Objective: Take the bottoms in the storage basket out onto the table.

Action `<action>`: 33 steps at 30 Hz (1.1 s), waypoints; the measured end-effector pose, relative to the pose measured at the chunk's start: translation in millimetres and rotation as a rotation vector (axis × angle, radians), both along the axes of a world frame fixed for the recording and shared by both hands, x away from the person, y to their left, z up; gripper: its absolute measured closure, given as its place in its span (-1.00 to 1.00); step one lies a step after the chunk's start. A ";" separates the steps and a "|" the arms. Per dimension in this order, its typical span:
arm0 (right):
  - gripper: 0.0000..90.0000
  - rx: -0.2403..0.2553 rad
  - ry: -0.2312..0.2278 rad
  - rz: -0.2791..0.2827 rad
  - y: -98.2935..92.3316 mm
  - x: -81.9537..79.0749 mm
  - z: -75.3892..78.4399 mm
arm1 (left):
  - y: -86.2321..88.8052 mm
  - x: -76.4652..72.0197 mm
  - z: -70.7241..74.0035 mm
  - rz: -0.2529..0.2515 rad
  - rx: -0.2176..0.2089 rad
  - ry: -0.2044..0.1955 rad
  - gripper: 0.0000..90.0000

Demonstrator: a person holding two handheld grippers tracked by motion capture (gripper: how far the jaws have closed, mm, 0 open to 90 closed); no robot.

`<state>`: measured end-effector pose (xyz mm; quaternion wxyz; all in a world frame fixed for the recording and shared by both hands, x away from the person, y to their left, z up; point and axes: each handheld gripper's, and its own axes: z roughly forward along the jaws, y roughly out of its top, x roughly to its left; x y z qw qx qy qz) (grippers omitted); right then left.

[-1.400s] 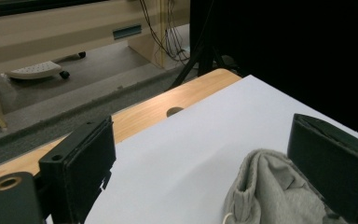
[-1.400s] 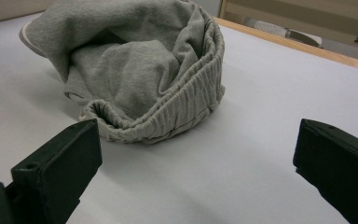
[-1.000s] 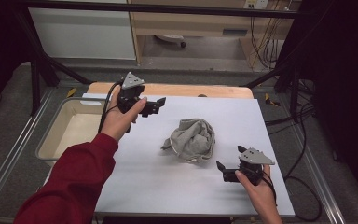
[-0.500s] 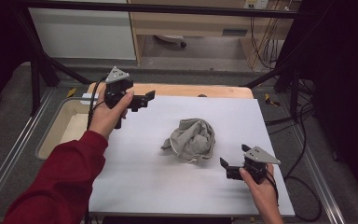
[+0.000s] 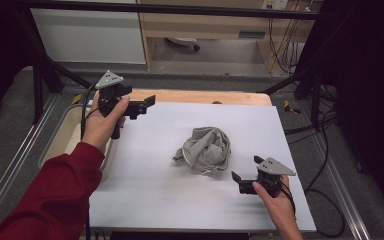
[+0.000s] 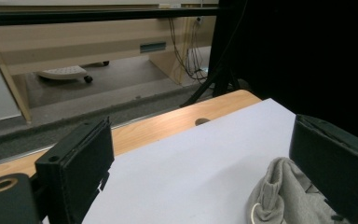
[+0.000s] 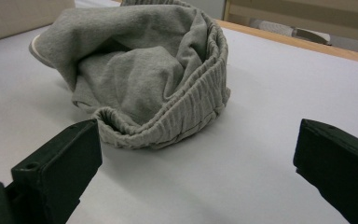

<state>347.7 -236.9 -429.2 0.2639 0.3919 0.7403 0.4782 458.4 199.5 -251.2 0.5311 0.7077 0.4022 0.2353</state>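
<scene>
A crumpled grey knit garment with a ribbed waistband (image 5: 203, 149) lies bunched near the middle of the white-covered desk (image 5: 150, 190), untouched by either tool. The left tool (image 5: 148, 102) (held in the hand (image 5: 100, 125) of a red-sleeved arm) is raised above the desk's far left corner, its two black jaws spread wide and empty; the garment (image 6: 289, 196) appears low between them, farther off. The right tool (image 5: 236, 178) sits low near the desk's front right, just beside the garment (image 7: 144, 74), its jaws likewise wide apart and holding nothing.
</scene>
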 end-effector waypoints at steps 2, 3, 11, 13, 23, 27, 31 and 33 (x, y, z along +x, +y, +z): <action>-0.97 0.001 -0.002 0.002 0.0 -0.4 0.3 | 5.2 -3.2 2.3 0.008 0.000 -0.001 -0.86; -0.97 -0.001 -0.003 0.003 0.0 -0.5 0.4 | 7.8 -5.1 3.2 0.009 -0.002 -0.003 -0.86; -0.97 -0.003 0.007 -0.011 -0.6 1.2 -0.9 | 28.0 -21.3 -2.0 0.030 0.009 0.017 -0.86; -0.97 0.001 0.012 -0.017 -0.5 2.2 -1.4 | 32.0 -25.1 -3.7 0.041 0.020 0.017 -0.86; -0.97 -0.011 0.012 -0.029 -3.9 0.4 -2.1 | 40.1 -45.5 -11.8 0.060 0.026 0.012 -0.87; -0.97 -0.017 0.007 -0.029 -4.4 -1.4 -1.5 | 39.3 -52.0 -19.2 0.057 0.035 0.017 -0.87; -0.97 -0.025 0.008 -0.025 -3.9 -2.7 -1.3 | 40.5 -57.5 -26.1 0.058 0.037 0.018 -0.87; -0.97 -0.024 0.008 -0.026 -4.0 -2.6 -1.3 | 42.2 -60.3 -28.4 0.063 0.039 0.015 -0.87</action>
